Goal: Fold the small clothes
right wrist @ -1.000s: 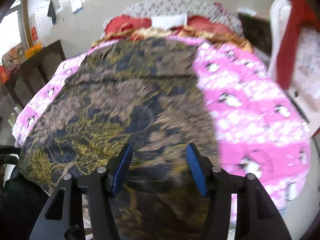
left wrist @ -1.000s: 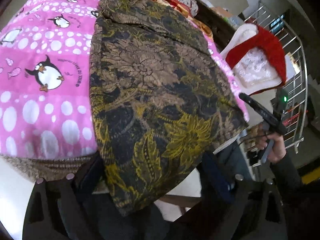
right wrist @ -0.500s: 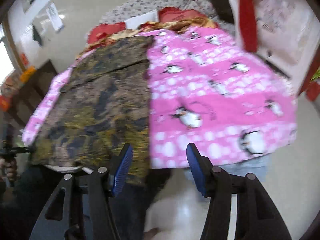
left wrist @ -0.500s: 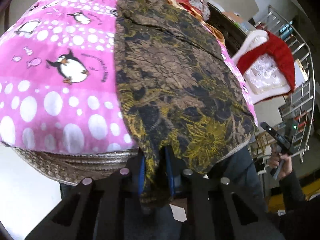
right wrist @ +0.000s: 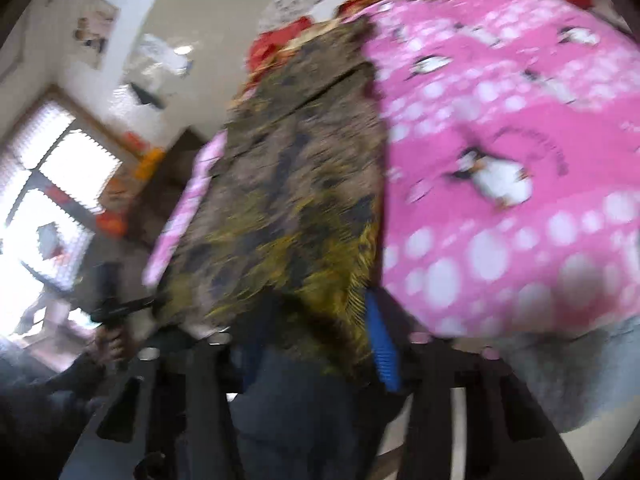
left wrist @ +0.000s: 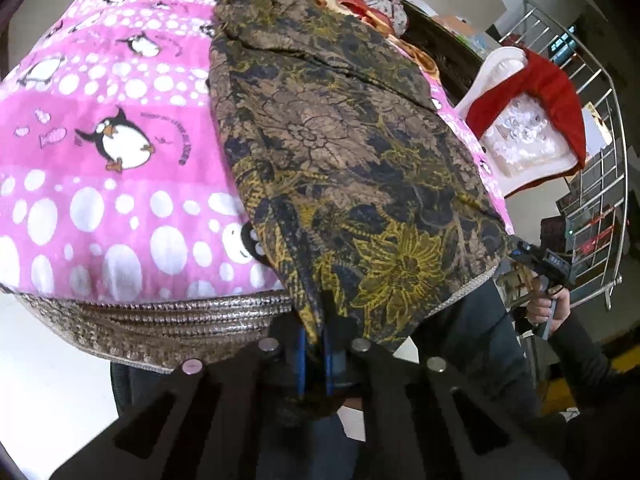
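Left wrist view. Item: brown-and-yellow floral garment [left wrist: 344, 152], lying lengthwise on the bed over a pink penguin blanket [left wrist: 100, 152], its near hem hanging over the bed's edge. Left gripper [left wrist: 314, 354]: jaws drawn narrow, pinching the garment's near left corner between the blue pads [left wrist: 301, 356]. Right gripper [left wrist: 540, 264]: seen at the garment's far hem corner, just beside the cloth; contact cannot be told from here. A white chair with a red cover [left wrist: 532, 120] stands beyond the bed.

Right wrist view (blurred). Item: same garment [right wrist: 296, 200], near hem draped down between the right gripper's [right wrist: 316, 344] jaws, which stand wide, one blue pad [right wrist: 382, 344] showing clear of the fabric.

Handling note, as judgement: you hold one corner only. Bring the right jaws onto the matching hem corner and close before lifting; keep both corners level and the hem taut, so the fold lands square and the blanket is not dragged along.
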{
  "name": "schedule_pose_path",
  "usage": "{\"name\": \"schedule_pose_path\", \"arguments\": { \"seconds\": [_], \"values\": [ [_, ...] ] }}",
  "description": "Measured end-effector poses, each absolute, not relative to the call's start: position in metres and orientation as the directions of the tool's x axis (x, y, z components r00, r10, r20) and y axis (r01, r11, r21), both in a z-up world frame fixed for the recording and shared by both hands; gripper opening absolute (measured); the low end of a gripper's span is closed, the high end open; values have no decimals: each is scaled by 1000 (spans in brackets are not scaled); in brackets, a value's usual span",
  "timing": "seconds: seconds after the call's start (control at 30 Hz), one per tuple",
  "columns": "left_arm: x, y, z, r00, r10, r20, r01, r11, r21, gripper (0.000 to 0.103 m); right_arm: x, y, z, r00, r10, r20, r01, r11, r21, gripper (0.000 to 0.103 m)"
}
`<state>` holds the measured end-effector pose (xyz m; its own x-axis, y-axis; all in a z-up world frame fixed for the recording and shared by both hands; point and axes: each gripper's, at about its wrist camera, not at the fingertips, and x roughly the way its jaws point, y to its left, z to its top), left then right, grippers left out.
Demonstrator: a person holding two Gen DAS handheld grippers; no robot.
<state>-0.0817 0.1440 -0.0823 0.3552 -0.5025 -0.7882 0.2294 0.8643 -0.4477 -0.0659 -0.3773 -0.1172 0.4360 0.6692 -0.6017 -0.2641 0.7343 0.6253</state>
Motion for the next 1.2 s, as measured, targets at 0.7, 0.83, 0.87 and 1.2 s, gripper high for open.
{"name": "schedule_pose_path", "arguments": {
  "seconds": [0.7,0.83,0.87,1.2],
  "values": [
    [-82,143,-84,361,-502,-786,197,865,-462,4,-73,-382,-133,372,722,-583,-259,684,682,10],
    [-96,153,-63,402,-539,-741,212,841,-497,4,-93,-393,-99,401,776,-487,-331,619,713,8],
    [-99,157,-56,421,-548,-723,218,835,-506,4,-97,-397,-88,424,778,-463,-343,611,713,8],
    [-142,215,10,554,-586,-592,247,794,-555,3,-136,-405,17,484,801,-351,-537,589,604,7]
  ]
}}
